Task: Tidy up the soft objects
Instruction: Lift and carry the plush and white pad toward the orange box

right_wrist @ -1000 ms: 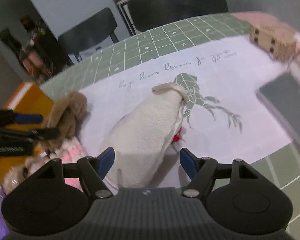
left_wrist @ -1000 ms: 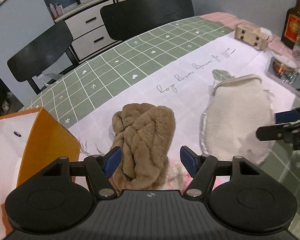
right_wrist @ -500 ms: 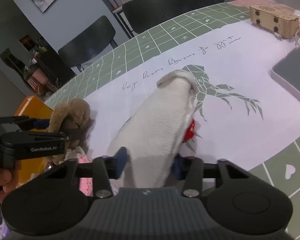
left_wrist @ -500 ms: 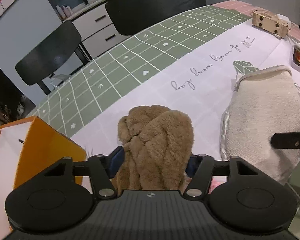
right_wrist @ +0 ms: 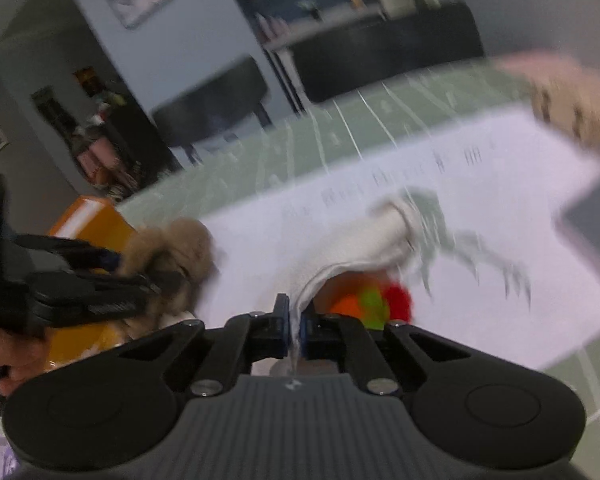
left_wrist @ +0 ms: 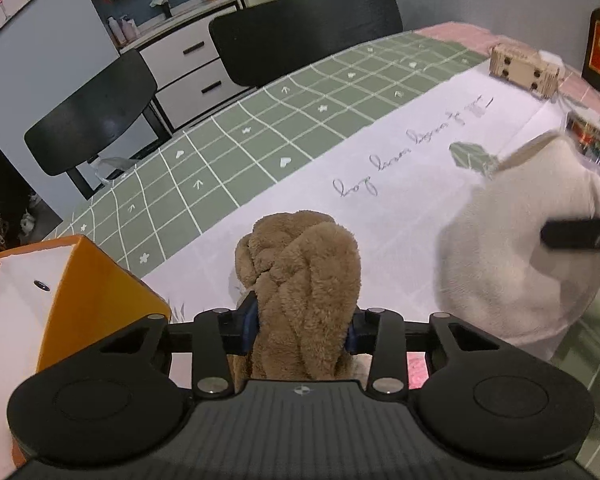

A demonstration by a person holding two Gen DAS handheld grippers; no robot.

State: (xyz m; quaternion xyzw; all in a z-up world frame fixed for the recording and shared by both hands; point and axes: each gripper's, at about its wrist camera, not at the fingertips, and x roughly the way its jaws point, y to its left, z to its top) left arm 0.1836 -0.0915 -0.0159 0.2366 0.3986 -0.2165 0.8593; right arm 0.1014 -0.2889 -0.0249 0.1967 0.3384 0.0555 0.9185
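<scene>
Left gripper (left_wrist: 303, 322) clenched on brown plush bundle (left_wrist: 300, 280) at lower centre of the frame; long axis running away from the camera, twisted, furry, knotted at the far end. Right gripper (right_wrist: 294, 326) pinched tight on cream fleece item (right_wrist: 360, 248), blurred, stretching toward upper right, bright orange-green-red patch (right_wrist: 370, 302) underneath. Orange box (left_wrist: 80, 292) at lower left. Green checked tablecloth (left_wrist: 300, 112) beyond.

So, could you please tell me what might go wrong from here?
The right gripper pinches only a thin edge of the white fleece pouch, so it may slip free, and the colourful items showing at its opening could spill. The brown plush in the left gripper could snag the orange box.
</scene>
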